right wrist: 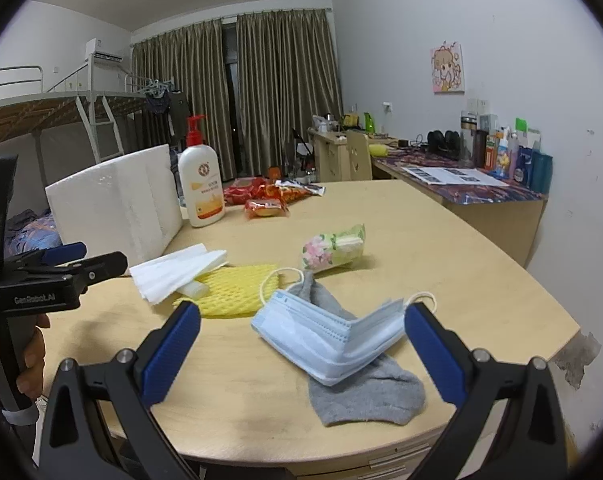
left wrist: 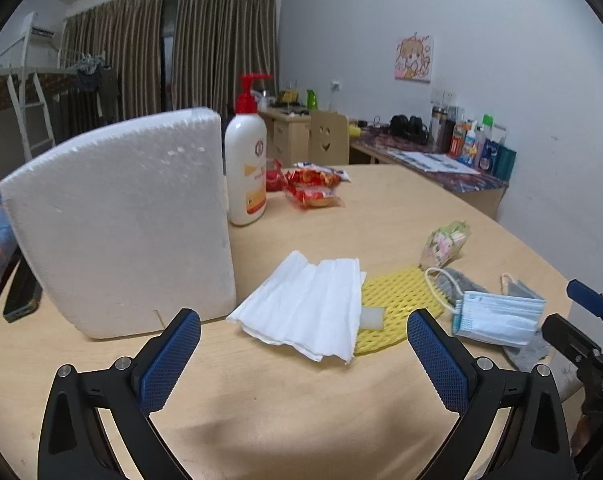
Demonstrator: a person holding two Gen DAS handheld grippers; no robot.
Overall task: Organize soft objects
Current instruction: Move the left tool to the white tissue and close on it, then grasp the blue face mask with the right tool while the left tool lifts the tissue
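Both hand-held grippers hover low over the near edge of the table point(left wrist: 381, 216), jaws spread apart and holding nothing: the left hand-held gripper point(left wrist: 303, 338) faces a folded white tissue point(left wrist: 305, 304), the right hand-held gripper point(right wrist: 301, 332) faces a blue face mask point(right wrist: 329, 340). That mask lies on a grey sock point(right wrist: 365, 392). Left of it, the tissue overlaps a yellow foam net point(right wrist: 229, 288). Farther off sit a floral tissue pack point(right wrist: 333, 246), a white foam block point(left wrist: 117, 224) and a pump bottle point(left wrist: 245, 160).

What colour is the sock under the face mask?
Grey; the sock shows best in the right wrist view.
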